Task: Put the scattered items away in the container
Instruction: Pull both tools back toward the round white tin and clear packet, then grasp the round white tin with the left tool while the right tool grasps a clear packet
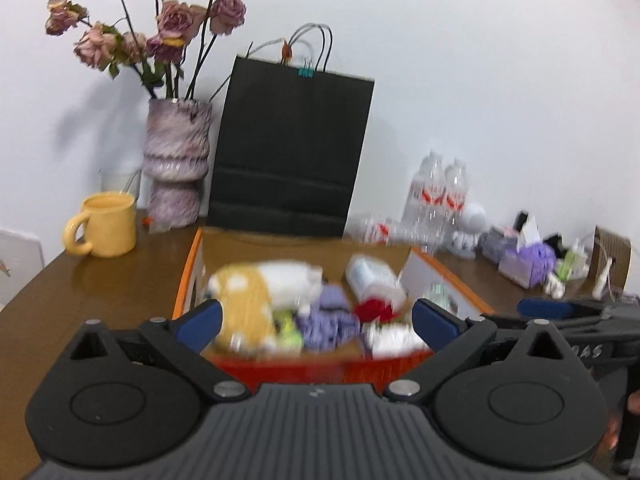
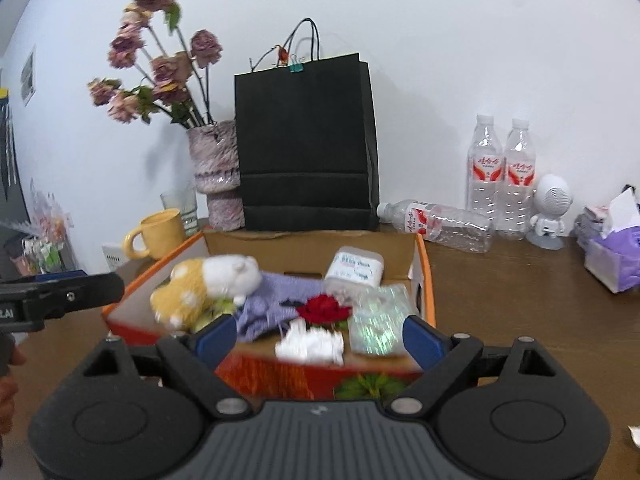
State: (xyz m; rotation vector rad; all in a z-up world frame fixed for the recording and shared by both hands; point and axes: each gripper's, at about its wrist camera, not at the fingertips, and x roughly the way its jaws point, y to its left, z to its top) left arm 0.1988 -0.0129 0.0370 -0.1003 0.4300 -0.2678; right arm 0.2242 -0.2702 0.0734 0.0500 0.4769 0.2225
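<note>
black paper bag (image 2: 306, 144), vase w/ dried roses (image 2: 214, 160), yellow mug (image 2: 160, 234), 3 water bottles (image 2: 500, 172)

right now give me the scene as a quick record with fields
container: orange cardboard box, open top
inside: plush toy, purple cloth, red rose, white tub, shiny packet
left gripper: open, empty, before the box
right gripper: open, empty, before the box
behind box: black paper bag, vase, yellow mug
right of box: water bottles, tissue box

Legible text is scant: "LAI" on the other gripper's black body (image 2: 8, 313). Bottle labels (image 2: 486, 168) show red-and-white print (characters unreadable); clear tub label (image 2: 354, 266) blurred.
</note>
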